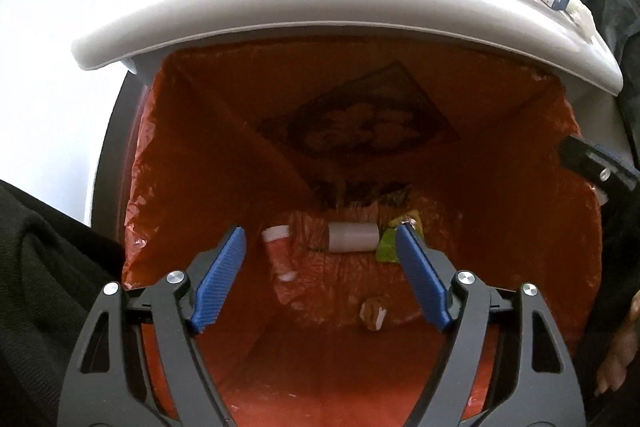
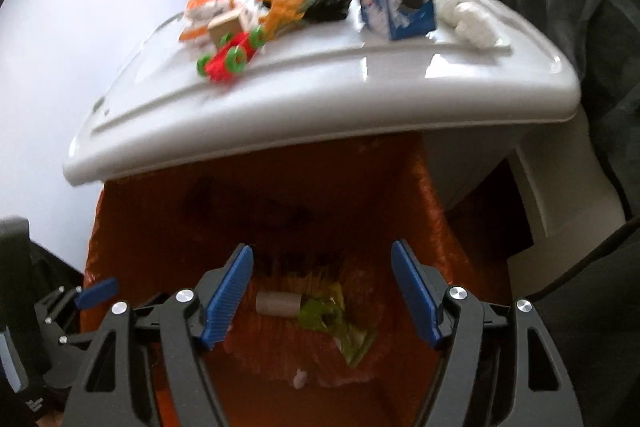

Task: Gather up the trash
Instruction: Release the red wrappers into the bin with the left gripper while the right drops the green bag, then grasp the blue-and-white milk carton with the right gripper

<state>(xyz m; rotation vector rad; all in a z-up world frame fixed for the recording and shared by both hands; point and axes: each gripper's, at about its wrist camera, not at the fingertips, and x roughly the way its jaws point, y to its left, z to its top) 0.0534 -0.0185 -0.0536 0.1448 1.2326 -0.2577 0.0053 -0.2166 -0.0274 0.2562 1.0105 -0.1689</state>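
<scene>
downward, both grippers (image 1: 320,259) (image 2: 322,283) over bin (image 1: 520,131)

Daylight is washing the white lid (image 2: 320,99) with soft glare; the orange bag (image 1: 360,147) is lying in reddish shade; the right wrist view is blurring; fisheye bending and dark corners are framing both views.

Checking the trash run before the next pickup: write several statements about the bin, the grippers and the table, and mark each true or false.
1. The left gripper is open with nothing between its pads. True.
2. The right gripper is clamped on the cardboard tube. False: it is open, and the tube lies at the bottom of the bin.
3. The bin liner is orange. True.
4. The toy car lies in the bin. False: it sits on the white table.
5. The bin holds no trash. False: a green wrapper lies beside the tube.
</scene>
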